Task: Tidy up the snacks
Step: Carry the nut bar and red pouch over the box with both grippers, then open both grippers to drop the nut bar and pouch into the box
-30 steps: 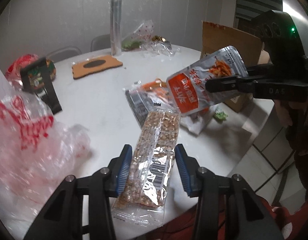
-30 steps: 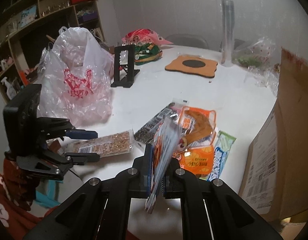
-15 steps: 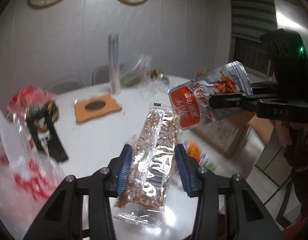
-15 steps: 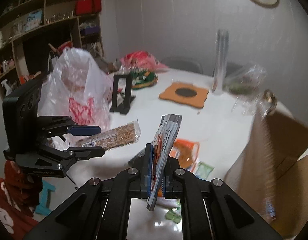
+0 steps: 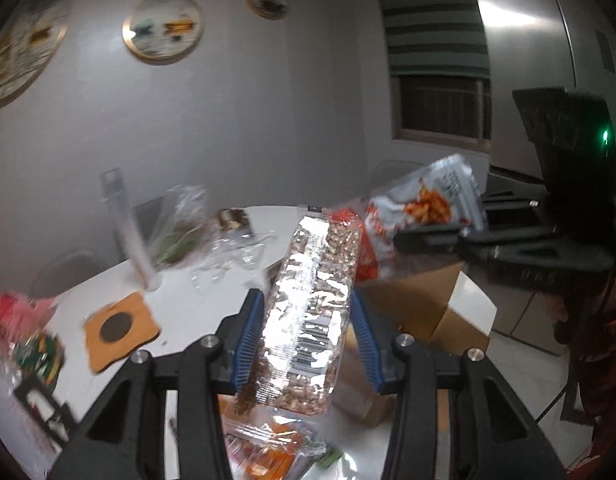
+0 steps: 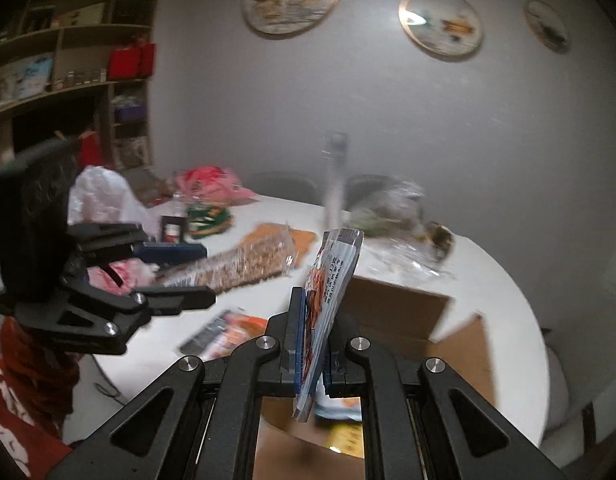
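My left gripper (image 5: pixel 308 332) is shut on a clear-wrapped nut bar (image 5: pixel 312 312) and holds it in the air above the white round table (image 5: pixel 195 296); it also shows in the right wrist view (image 6: pixel 243 268). My right gripper (image 6: pixel 314 336) is shut on a silver and red snack pouch (image 6: pixel 332 276), held edge-on and raised. The pouch shows in the left wrist view (image 5: pixel 420 208), above the open cardboard box (image 5: pixel 420 304).
Orange snack packets (image 5: pixel 267 448) lie on the table below the left gripper. A cork mat (image 5: pixel 121 328), a tall clear tube (image 5: pixel 125 236), crumpled plastic bags (image 5: pixel 179 228) and a white shopping bag (image 6: pixel 103 196) sit around. The box (image 6: pixel 392 312) stands at the table's right edge.
Both grippers have risen and tilted up with their snacks. The table sits lower in both views and the cardboard box has come under the pouch.
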{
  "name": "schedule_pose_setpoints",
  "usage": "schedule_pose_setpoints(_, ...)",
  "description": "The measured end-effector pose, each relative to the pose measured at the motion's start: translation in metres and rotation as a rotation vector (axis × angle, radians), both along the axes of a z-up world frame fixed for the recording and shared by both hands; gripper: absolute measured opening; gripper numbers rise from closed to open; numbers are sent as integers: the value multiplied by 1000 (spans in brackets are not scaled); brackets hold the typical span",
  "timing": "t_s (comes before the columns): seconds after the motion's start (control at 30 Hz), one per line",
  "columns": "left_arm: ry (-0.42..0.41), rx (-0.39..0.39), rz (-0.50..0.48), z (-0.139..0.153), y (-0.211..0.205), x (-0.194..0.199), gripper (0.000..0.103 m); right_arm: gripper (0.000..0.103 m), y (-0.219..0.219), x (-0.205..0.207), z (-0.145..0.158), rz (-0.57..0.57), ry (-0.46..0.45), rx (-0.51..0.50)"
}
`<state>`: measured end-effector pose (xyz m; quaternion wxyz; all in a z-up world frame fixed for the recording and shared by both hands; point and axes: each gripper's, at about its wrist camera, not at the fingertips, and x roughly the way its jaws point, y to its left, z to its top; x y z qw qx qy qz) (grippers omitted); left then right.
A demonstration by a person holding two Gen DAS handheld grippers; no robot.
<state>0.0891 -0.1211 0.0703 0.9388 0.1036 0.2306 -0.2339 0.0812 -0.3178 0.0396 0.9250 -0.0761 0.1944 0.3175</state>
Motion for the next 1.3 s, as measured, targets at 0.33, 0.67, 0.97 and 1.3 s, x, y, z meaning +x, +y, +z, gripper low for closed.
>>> schedule_pose_setpoints(0.33, 49, 84, -24, -8, -43, 37, 42, 2, -18, 45, -42, -8, 131, -74)
schedule_pose_setpoints(0.67, 88, 131, -45, -17, -60, 59, 42, 4, -2, 71, -68, -35, 169, -188)
schedule_pose_setpoints(0.97, 126, 171, -67, -21, -78, 70, 42, 17, -18, 58, -59, -45, 152, -146)
schedule_pose_setpoints(1.3, 203, 251, -84, -40, -100, 87, 42, 34, -28, 45, -53, -95, 113, -166)
